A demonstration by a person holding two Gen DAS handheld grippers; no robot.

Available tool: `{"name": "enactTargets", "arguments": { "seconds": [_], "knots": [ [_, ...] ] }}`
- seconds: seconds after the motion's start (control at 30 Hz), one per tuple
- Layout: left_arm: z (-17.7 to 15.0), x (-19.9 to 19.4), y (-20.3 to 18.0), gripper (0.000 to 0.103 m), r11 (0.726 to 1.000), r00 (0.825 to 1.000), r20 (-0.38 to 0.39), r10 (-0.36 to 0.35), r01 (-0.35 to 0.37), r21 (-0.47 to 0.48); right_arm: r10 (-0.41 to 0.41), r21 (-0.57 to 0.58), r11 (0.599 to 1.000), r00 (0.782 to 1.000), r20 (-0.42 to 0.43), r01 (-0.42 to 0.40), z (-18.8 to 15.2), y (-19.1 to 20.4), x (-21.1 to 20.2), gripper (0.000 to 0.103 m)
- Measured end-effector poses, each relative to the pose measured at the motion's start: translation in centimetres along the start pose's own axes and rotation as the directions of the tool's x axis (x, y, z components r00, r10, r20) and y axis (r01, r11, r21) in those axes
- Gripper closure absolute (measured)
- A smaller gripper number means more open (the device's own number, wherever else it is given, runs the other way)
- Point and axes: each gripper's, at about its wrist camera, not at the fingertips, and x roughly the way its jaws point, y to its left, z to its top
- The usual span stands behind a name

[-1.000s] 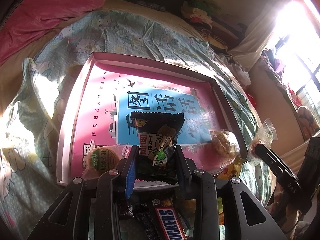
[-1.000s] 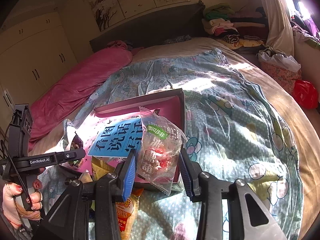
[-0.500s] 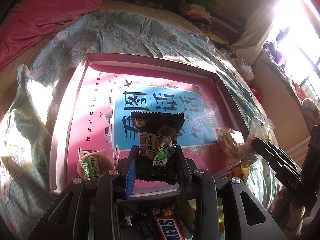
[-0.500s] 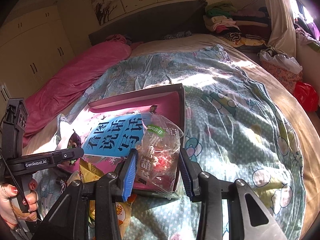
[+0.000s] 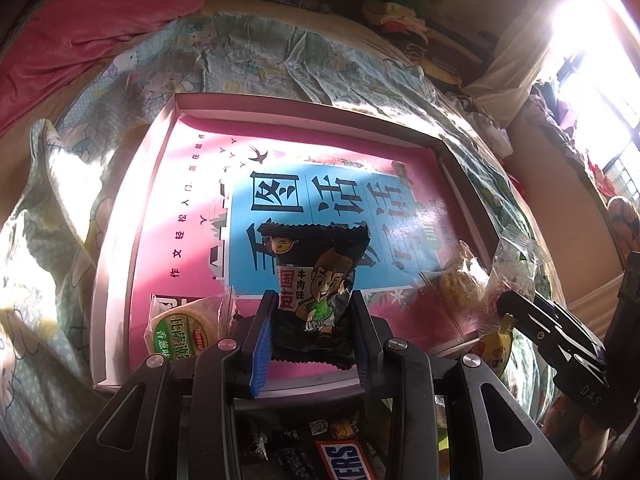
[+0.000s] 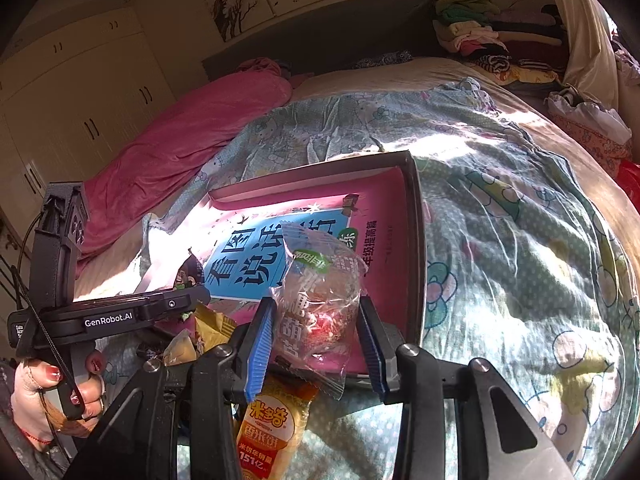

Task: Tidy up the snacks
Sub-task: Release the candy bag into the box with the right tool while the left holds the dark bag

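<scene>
Sunlit and rumpled, a pale green cartoon-print bedspread [image 6: 500, 248] covers a wide bed, with a soft pink quilt [image 6: 168, 152] bunched along its far side. Resting on the bedspread is a shallow rectangular pink box [image 5: 120, 248] with thin raised cardboard walls; a glossy pink and blue book cover [image 5: 320, 200] with large dark characters lies flat inside it.

Over the near edge of the pink box, the left gripper [image 5: 310, 332] has its ridged blue-edged fingers closed narrowly on a crinkly black snack packet [image 5: 316, 276] printed with a cartoon boy; the packet stands upright between them. Inside the box, at its near left corner, lies a round cake in a clear wrapper with a green label [image 5: 182, 330]. A brown cookie in clear film [image 5: 456, 284] lies near the box's right wall.

At the near right corner of the pink box, the right gripper [image 6: 316, 344] pinches a clear crackly plastic bag [image 6: 320, 300] showing red pieces inside. Just below it, outside the box, lies an orange rice-cracker packet [image 6: 272, 420]. A Snickers bar [image 5: 344, 460] lies below the left gripper, outside the box's near edge.
</scene>
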Motion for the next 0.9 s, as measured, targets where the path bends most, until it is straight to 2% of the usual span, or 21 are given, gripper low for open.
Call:
{"name": "enactTargets", "arguments": {
  "seconds": [0.33, 0.53, 0.9],
  "knots": [
    [-0.08, 0.02, -0.09, 0.068, 1.000, 1.000, -0.003, 0.005, -0.005, 0.006, -0.057, -0.002, 0.998, 0.998, -0.010, 0.057, -0.28, -0.34, 0.34, 0.062],
    [-0.17, 0.13, -0.21, 0.068, 1.000, 1.000, -0.007, 0.014, -0.014, 0.012, -0.122, -0.025, 0.992, 0.993, -0.007, 0.121, -0.28, -0.48, 0.42, 0.062],
    [-0.30, 0.10, -0.43, 0.068, 1.000, 1.000, -0.013, 0.020, -0.020, 0.018, -0.067, -0.033, 0.997, 0.997, -0.023, 0.066, -0.54, 0.13, 0.83, 0.062]
  ]
}}
